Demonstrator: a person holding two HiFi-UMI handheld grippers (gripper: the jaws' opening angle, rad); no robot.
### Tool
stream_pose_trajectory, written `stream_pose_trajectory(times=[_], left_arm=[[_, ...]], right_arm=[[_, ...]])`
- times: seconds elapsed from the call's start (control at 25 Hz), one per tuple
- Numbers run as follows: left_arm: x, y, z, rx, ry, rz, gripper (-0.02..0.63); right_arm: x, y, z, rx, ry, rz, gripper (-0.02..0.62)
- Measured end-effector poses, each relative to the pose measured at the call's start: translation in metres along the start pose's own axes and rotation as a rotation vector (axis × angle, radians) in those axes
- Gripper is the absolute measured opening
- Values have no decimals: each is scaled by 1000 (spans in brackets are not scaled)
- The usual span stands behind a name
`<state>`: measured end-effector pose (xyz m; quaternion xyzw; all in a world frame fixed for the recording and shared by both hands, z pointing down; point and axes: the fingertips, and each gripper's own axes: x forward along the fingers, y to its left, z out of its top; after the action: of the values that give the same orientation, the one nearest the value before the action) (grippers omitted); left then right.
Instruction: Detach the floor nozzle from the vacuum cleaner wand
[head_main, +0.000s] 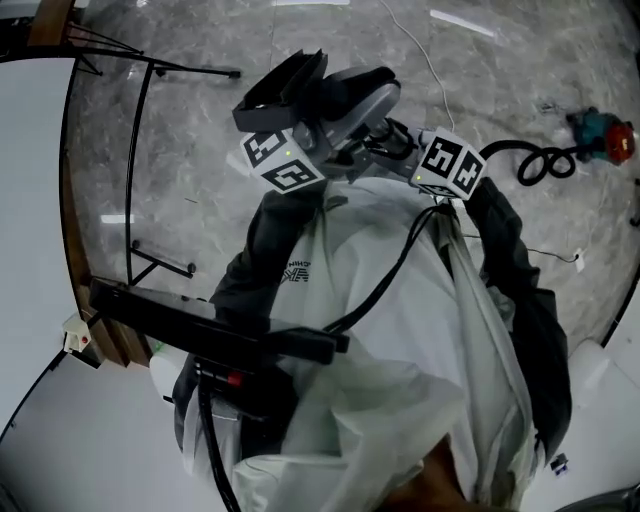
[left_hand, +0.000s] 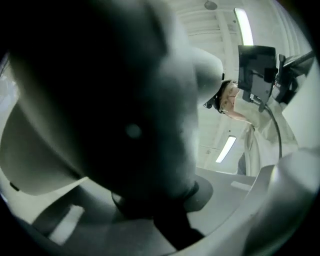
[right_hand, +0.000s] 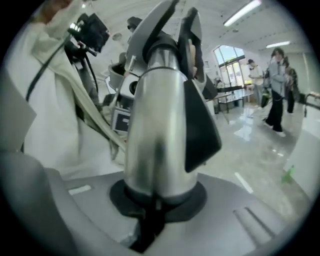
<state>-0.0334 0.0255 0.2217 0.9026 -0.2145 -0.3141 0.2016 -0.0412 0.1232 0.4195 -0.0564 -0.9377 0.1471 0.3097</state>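
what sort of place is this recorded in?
Probably a big open indoor hall or lobby-like workspace: a polished grey marble-look floor, ceiling strip lights, and tall windows with people standing nearby.

left gripper (head_main: 318, 135): upper middle of the head view, just left of the right gripper (head_main: 400, 148)
floor nozzle (head_main: 285, 85): above the left gripper, filling the space between its jaws in the left gripper view
wand (right_hand: 160, 125): upright between the right gripper's jaws, centre of the right gripper view
rack (head_main: 135, 150): upper left, on the floor (head_main: 200, 40), well apart from both grippers
coiled cable (head_main: 540, 162): upper right, on the floor
garment (head_main: 400, 330): lower middle, below both grippers
people (right_hand: 276, 85): right edge of the right gripper view, behind the wand
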Motion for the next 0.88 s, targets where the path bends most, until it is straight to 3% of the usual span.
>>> stream_pose_trajectory(times=[0.08,0.16,0.32,0.48,0.56,0.88], left_arm=[[0,4,0,-10,-3,9,80],[-4,18,-2,-16,2,87,80],[-14,35,-2,-30,9,211,83],[-22,54,-2,-42,38,379,87],[-27,59,-2,-40,43,437,87],[-30,67,1,-34,39,495,86]], right_arm=[[-3,7,-1,31,-1,91,38],[0,4,-4,63,8,67,38],[9,-12,-5,89,19,-133,37],[12,-34,-4,113,42,-433,37],[10,-42,-6,95,68,-526,38],[15,-43,-3,73,66,-449,38]])
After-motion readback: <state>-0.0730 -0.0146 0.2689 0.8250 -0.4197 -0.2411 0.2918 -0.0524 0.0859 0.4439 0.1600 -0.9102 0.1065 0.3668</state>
